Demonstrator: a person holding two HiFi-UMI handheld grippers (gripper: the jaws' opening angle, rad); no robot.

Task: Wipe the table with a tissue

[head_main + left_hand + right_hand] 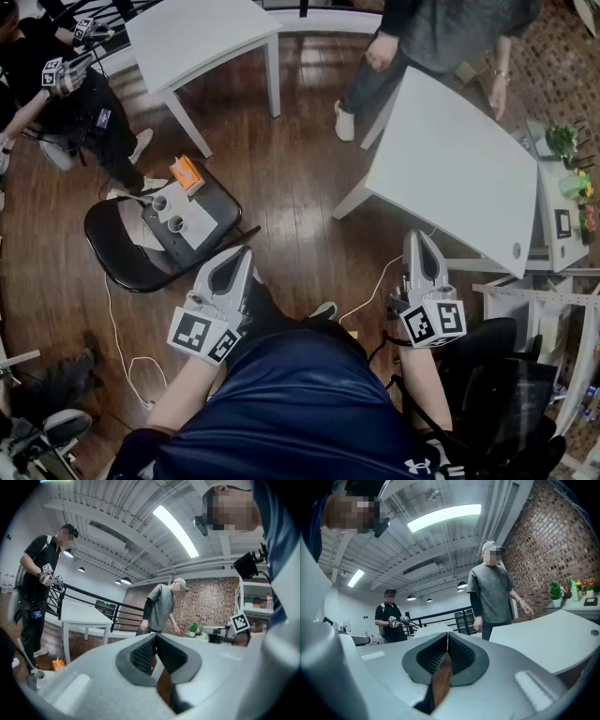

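Table [450, 159]: white, smooth and flat, with rounded corners, a small round hole by one corner and square white legs. It stands at the right on the dark plank floor [300, 178], with its top bare. In the right gripper view it fills the right side [553, 639].
Orange packet [187, 174]: white sheet showing at its top. It lies on the black chair [223, 202], well apart from the table, and sits low at the left edge of the left gripper view [57, 665].
Two small cups [175, 223]: round and grey, on a white sheet on the same chair, just beside the packet.
Right gripper [417, 236]: grey moulded shell with ribbed black pads. The jaws are pressed together with nothing between them [447, 637]. It is held nearly level, the tip near the table's near edge and not touching it.
Left gripper [242, 251]: same build, with the jaws closed and empty [156, 639]. It is nearly level above the wearer's knee and points toward the chair.
Markings: black-and-white square markers on each gripper's cube; a small white emblem on the wearer's dark garment [417, 466].
Bystander in grey top [441, 37]: stands at the table's far side.
Second white table [202, 33]: farther off, at the upper left.
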